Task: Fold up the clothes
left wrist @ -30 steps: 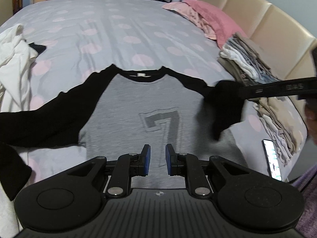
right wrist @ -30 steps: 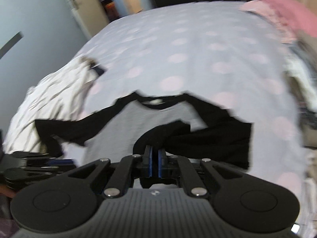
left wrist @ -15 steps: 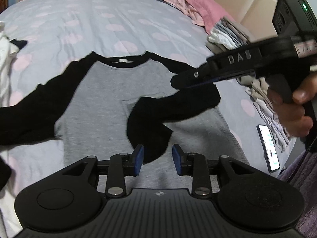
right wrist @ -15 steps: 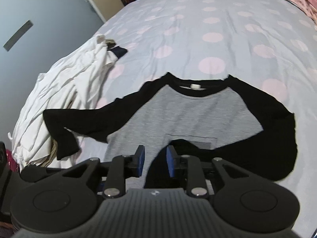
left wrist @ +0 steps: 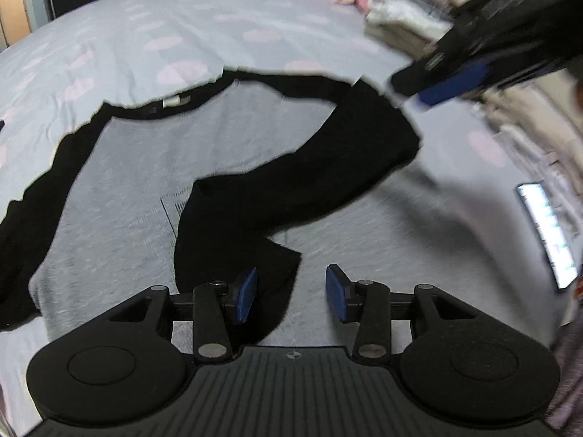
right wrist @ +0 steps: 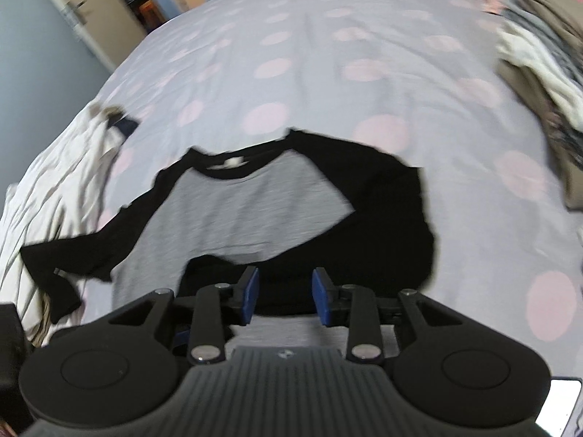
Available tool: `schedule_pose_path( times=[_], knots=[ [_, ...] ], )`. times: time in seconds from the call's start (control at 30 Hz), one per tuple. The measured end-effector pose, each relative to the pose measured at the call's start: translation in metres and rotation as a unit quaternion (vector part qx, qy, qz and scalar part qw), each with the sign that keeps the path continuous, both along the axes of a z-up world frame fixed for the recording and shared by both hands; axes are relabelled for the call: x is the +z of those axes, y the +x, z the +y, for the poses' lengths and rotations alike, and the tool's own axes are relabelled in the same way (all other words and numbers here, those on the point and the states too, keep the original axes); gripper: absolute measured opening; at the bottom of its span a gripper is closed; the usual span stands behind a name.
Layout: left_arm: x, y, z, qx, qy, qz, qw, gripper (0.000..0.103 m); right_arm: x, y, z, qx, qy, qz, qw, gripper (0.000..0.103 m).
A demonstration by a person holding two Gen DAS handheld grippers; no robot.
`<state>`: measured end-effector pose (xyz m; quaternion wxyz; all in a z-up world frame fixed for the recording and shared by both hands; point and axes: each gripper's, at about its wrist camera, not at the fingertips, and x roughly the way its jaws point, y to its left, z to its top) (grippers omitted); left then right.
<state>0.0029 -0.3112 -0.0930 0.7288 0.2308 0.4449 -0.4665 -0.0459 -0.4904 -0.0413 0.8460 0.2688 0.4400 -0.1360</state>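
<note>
Grey raglan T-shirt with black sleeves [left wrist: 120,189] lies flat, front up, on lilac bedspread with pink dots [right wrist: 328,47]. One black sleeve [left wrist: 291,189] folded across grey chest; other sleeve [right wrist: 73,251] stretched out toward crumpled white garment [right wrist: 47,182]. Left gripper [left wrist: 290,294] released, blue pads apart above folded sleeve's cuff, gripping nothing. Right gripper [right wrist: 285,296] likewise released, hovering over folded sleeve. Stack of folded clothes [right wrist: 539,54] and lit phone [left wrist: 546,233] lie beside shirt.
</note>
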Motion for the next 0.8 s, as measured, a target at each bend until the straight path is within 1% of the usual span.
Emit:
schedule_pose_path(
  times=[0.07, 0.13, 0.17, 0.2, 0.3, 0.4, 0.5, 0.6, 0.7, 0.8],
  knots=[
    [-0.006, 0.002, -0.004, 0.003, 0.014, -0.013, 0.9998, 0.03, 0.001, -0.006, -0.011, -0.016, 0.001, -0.004, 1.0, 0.036],
    [-0.005, 0.006, -0.003, 0.008, 0.013, -0.014, 0.9998, 0.018, 0.001, -0.011, -0.021, -0.03, -0.001, -0.007, 1.0, 0.037],
    [0.0, 0.01, -0.001, 0.013, 0.006, -0.015, 0.9998, 0.011, 0.001, -0.013, -0.026, -0.036, -0.003, -0.007, 0.999, 0.038],
    [0.006, 0.013, 0.002, 0.018, -0.001, -0.015, 0.9997, 0.0, 0.0, -0.015, -0.03, -0.041, -0.004, -0.006, 0.999, 0.038],
    [0.022, 0.022, 0.009, 0.034, -0.022, -0.016, 0.9991, 0.001, -0.005, -0.019, -0.044, -0.06, -0.005, -0.001, 0.998, 0.038],
    [0.054, 0.038, 0.022, 0.059, -0.076, -0.007, 0.9953, 0.001, -0.01, -0.022, -0.054, -0.076, -0.006, 0.004, 0.997, 0.038],
    [0.09, 0.056, 0.038, 0.09, -0.13, -0.03, 0.987, 0.001, -0.014, -0.022, -0.061, -0.087, -0.012, 0.007, 0.996, 0.038],
    [0.122, 0.08, 0.056, 0.128, -0.177, -0.042, 0.9749, 0.001, -0.016, -0.022, -0.064, -0.091, -0.026, 0.013, 0.995, 0.038],
    [0.136, 0.099, 0.069, 0.16, -0.193, -0.052, 0.9666, 0.001, -0.019, -0.021, -0.066, -0.094, -0.027, 0.014, 0.995, 0.038],
    [0.137, 0.117, 0.084, 0.202, -0.193, -0.059, 0.9583, 0.001, -0.024, -0.019, -0.068, -0.098, -0.028, 0.02, 0.995, 0.038]
  ],
)
